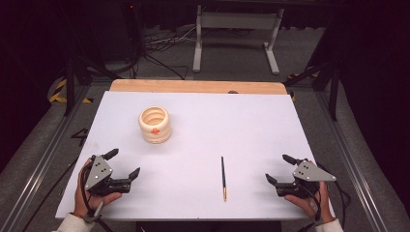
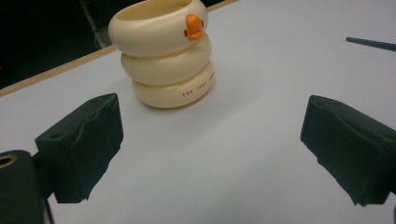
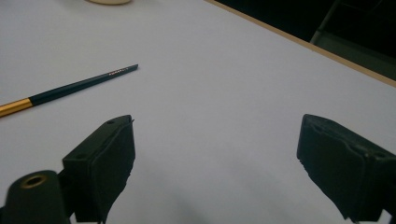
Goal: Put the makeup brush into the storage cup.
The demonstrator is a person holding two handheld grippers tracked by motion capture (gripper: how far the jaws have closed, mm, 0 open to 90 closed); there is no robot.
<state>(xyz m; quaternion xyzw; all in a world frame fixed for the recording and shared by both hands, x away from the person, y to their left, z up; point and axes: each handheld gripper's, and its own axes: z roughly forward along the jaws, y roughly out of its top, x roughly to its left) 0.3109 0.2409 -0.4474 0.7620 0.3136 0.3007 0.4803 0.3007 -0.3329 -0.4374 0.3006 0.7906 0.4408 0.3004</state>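
A cream ringed cup (image 1: 155,124) with an orange duck beak stands upright on the white tabletop (image 1: 241,121), left of centre. In the left gripper view the cup (image 2: 163,51) is ahead of the jaws. A thin dark pencil with a gold end (image 1: 223,177) lies near the front edge, right of centre; its length (image 3: 70,88) shows at the upper left in the right gripper view. My left gripper (image 1: 122,163) rests open at the front left, nothing between its jaws. My right gripper (image 1: 280,168) rests open at the front right, to the right of the pencil.
A bare wooden strip (image 1: 193,86) runs along the table's far edge. Beyond it stand a white metal frame (image 1: 237,29) and loose cables (image 1: 159,48) on the floor. Metal rails (image 1: 43,159) run along both sides of the table.
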